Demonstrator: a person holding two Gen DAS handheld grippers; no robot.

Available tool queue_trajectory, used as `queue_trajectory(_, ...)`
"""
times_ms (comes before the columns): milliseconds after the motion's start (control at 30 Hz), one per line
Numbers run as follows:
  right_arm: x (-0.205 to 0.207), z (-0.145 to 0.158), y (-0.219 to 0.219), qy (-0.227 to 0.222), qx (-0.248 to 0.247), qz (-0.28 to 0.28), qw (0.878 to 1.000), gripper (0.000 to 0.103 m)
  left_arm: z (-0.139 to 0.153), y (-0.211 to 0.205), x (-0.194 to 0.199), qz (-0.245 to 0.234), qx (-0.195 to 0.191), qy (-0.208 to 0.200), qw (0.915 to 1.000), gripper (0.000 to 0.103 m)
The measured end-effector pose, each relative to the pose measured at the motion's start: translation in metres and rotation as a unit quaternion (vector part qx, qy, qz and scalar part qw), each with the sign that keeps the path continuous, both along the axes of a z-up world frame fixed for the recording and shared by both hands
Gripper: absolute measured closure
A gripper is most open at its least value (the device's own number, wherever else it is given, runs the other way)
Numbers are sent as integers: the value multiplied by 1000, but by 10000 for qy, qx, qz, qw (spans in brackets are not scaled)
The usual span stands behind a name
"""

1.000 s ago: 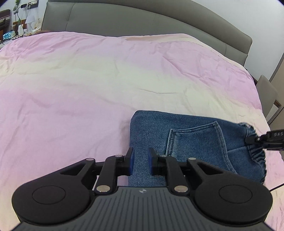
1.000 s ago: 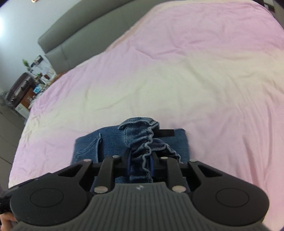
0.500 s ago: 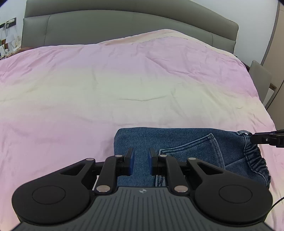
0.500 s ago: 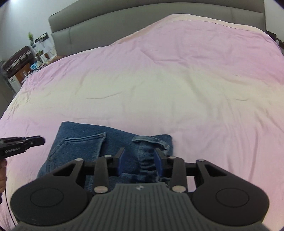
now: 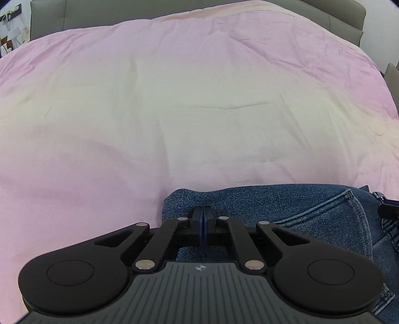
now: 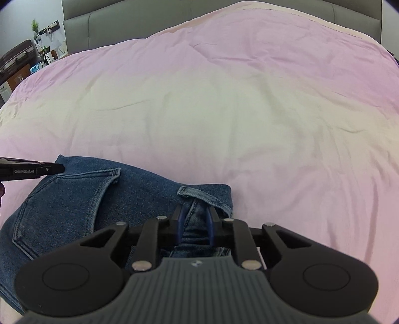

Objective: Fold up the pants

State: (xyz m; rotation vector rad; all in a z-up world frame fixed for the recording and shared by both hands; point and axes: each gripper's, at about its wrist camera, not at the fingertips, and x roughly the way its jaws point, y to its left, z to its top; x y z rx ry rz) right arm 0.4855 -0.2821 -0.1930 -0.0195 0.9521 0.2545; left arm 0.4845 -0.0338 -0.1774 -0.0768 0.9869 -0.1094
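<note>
Pants: blue denim jeans (image 6: 74, 211), folded into a compact rectangle, lying at the near edge of the bed, back pocket (image 6: 62, 199) facing up.

Left tool (image 5: 202, 224): blue pads pressed fully together over the left end of the bundle. A second ago they stood apart. No fabric visible between them, so I can't tell if it pinched a layer or just closed on nothing; it sits low on the denim either way.

Right tool (image 6: 195, 224): fingers apart, straddling the gathered waistband (image 6: 199, 197) at the right end. A second ago it was clamped on that bunched waistband and had it lifted; now the waistband is laid down flat on the stack and released.

Meaning: last fold looks placed. Both tools have dropped closer to the bed, and the bundle is flatter and squarer than a second ago. My read is the task is at or near done, with only smoothing or a press left. Risk: elastic waistband may spring back up once the right tool clears.

Beyond the jeans: pink and cream bedsheet (image 5: 199, 112), wrinkled, nothing else on it. Far end: grey padded headboard (image 6: 124, 20). Cluttered side table (image 6: 30, 57) off at far left.
</note>
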Motion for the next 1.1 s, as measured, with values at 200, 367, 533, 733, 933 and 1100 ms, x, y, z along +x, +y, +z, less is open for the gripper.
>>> queue_trajectory(200, -19, 23, 0, -171, 28, 41, 9998, 89, 37, -11, -34, -294, 713, -356, 9964, 90)
queue_trajectory(367, -76, 57, -2, -642, 147, 364, 9972, 82, 72, -3, -99, -388, 392, -827, 9950, 90)
queue_trajectory(533, -137, 64, 9, -883, 89, 722, 9934, 76, 79, 8, -158, -333, 116, -899, 9953, 90)
queue_trajectory(733, -168, 34, 10, -865, -236, 567, 9944, 72, 45, 6, -187, -249, 239, -547, 9979, 89)
queue_trajectory(933, -166, 8, -3, -603, -56, 394, 9974, 71, 13, 12, -201, -251, 388, -189, 9988, 85)
queue_trajectory(1100, -163, 5, -2, -555, -105, 368, 9977, 71, 23, 28, -203, -22, 131, 79, 9999, 81)
